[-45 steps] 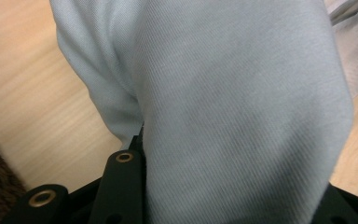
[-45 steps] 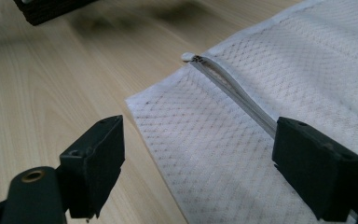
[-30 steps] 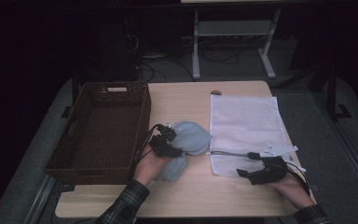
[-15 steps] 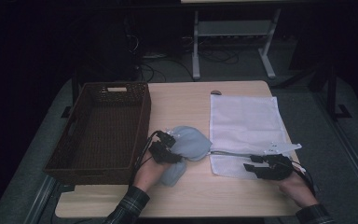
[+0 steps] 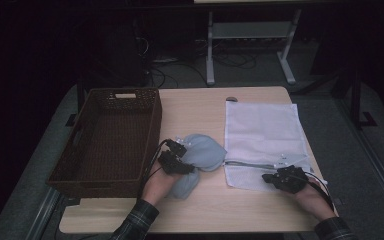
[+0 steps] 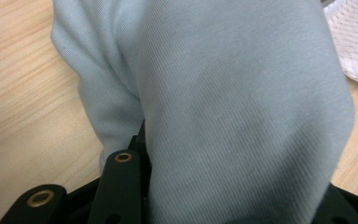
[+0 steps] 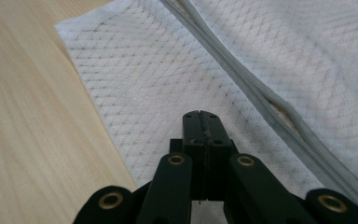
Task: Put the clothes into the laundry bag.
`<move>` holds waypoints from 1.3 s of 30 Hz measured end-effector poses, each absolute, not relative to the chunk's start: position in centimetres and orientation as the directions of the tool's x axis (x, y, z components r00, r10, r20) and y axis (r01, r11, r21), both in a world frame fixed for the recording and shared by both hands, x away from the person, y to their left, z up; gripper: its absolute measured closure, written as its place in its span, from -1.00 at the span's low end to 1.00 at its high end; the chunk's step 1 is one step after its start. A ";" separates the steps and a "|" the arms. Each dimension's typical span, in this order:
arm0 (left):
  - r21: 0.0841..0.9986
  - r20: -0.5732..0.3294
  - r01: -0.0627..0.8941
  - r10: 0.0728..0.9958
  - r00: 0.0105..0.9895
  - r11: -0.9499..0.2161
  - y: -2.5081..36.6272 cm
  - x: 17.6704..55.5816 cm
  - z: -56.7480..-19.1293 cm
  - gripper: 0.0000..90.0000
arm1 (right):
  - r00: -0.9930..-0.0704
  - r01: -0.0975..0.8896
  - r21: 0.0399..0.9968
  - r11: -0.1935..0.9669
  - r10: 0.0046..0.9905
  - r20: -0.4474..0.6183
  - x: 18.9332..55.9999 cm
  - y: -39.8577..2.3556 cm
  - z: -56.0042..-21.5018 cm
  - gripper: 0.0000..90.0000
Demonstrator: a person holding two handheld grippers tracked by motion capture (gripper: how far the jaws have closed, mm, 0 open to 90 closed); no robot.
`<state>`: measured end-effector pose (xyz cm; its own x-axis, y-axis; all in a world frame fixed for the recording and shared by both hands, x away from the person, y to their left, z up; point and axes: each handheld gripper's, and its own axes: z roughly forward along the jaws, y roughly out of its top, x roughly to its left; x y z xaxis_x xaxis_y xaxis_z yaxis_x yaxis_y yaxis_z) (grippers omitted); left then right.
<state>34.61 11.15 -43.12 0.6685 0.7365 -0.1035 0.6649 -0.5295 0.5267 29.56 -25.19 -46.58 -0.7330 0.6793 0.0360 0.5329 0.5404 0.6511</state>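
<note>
Gripping the soft, light cloth [image 6: 242,107] in your left hand-held gripper [image 5: 176,159], you kept the right hand-held gripper [image 7: 204,122] closed, empty, over the limp mesh bag [image 7: 168,70] near its zipper [image 7: 261,98].

pale blue cloth [image 6: 242,107] draped over gripper | wooden table [image 6: 23,93] | white mesh [image 6: 354,42] top right

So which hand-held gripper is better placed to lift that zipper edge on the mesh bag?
Right: the right hand-held gripper sits shut on the mesh bag beside its zipper; the left grips the blue cloth.
</note>
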 end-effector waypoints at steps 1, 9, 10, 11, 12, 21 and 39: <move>0.526 -0.103 0.664 0.736 0.669 -0.531 11.2 34.6 -43.1 0.32 | -0.729 0.534 0.651 0.539 0.683 0.032 29.7 -25.0 -46.6 1.00; 0.534 -0.105 0.659 0.732 0.673 -0.529 11.1 34.4 -42.7 0.32 | -0.698 0.541 0.667 0.512 0.716 0.017 31.6 -23.6 -46.8 0.99; 0.534 -0.106 0.660 0.733 0.672 -0.528 11.1 34.3 -42.7 0.32 | -0.697 0.536 0.667 0.517 0.717 0.004 31.8 -23.4 -46.8 0.99; 0.534 -0.106 0.660 0.732 0.673 -0.529 11.1 34.3 -42.7 0.32 | -0.692 0.537 0.669 0.514 0.722 0.001 32.0 -23.2 -46.8 0.99; 0.532 -0.103 0.658 0.731 0.675 -0.532 11.1 34.3 -42.7 0.32 | -0.690 0.538 0.671 0.510 0.724 0.004 32.2 -23.0 -46.8 0.99; 0.522 -0.087 0.651 0.725 0.683 -0.551 11.0 34.0 -42.8 0.31 | -0.688 0.535 0.681 0.501 0.726 0.007 34.3 -20.6 -46.9 0.99; 0.497 -0.074 0.647 0.715 0.695 -0.578 10.7 33.7 -43.3 0.31 | -0.768 0.494 0.679 0.543 0.639 0.048 34.4 -16.7 -46.5 0.81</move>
